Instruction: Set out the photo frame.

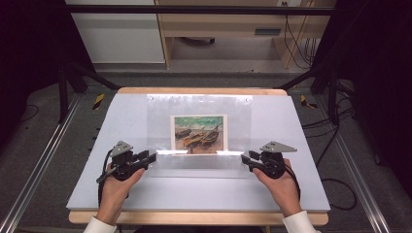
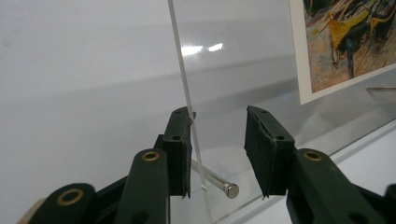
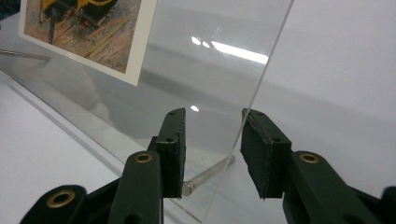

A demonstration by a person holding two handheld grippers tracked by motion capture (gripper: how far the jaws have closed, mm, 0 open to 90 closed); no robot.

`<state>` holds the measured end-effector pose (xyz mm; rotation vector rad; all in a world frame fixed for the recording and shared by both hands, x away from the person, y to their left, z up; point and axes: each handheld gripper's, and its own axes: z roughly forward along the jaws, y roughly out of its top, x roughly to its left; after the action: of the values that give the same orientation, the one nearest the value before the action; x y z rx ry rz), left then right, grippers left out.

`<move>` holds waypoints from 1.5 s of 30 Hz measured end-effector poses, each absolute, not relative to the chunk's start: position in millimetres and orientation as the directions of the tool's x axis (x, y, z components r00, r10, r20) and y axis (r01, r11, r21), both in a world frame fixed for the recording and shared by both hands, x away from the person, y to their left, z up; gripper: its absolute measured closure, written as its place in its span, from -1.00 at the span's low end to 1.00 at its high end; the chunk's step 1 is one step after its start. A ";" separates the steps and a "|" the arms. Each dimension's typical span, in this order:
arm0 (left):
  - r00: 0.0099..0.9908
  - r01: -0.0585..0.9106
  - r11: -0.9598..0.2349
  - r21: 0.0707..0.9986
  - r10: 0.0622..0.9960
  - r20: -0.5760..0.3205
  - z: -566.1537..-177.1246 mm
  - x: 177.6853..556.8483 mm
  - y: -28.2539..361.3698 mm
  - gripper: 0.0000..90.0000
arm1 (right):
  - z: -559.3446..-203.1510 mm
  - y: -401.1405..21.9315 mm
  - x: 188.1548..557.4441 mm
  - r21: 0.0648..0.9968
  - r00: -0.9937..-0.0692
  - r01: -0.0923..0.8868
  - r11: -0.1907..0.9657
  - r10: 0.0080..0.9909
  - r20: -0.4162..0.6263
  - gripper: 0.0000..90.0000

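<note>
Centrally on the worktop (image 1: pixel 97 145) lies a clear acrylic frame (image 1: pixel 199 126) holding a print (image 1: pixel 199 132) of boats. Left gripper (image 1: pixel 145 158) sits at the frame's near left corner, jaws parted, the upper sheet's edge (image 2: pixel 184 84) between them and against one pad. Right gripper (image 1: pixel 247 159) sits at the near right corner, jaws likewise released around the sheet edge (image 3: pixel 261 84). Metal pins (image 2: pixel 219 182) protrude at both corners.

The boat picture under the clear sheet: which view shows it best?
The high view: the whole boat picture sits framed at the table's centre. The left gripper view catches just a corner of it, and the right gripper view another cropped corner.
</note>
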<state>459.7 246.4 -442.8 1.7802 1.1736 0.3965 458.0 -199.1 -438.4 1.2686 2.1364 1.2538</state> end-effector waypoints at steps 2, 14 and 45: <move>0.494 0.542 -0.114 0.833 0.845 -0.206 -442.9 459.0 246.9 0.38 | -438.5 -199.1 456.9 0.829 -0.532 0.521 0.206 0.837 0.127 0.38; 0.490 0.539 -0.127 0.833 0.851 -0.187 -443.4 452.1 245.9 0.43 | -439.7 -200.8 452.1 0.830 -0.532 0.519 0.204 0.837 0.128 0.45; 0.497 0.542 -0.163 0.825 0.853 -0.158 -445.7 440.4 246.5 0.51 | -442.8 -200.4 438.7 0.820 -0.523 0.526 0.225 0.846 0.103 0.59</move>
<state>440.4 246.5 -445.7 1.8396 1.1643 0.4338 438.7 -200.4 -442.8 1.2701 2.1398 1.2076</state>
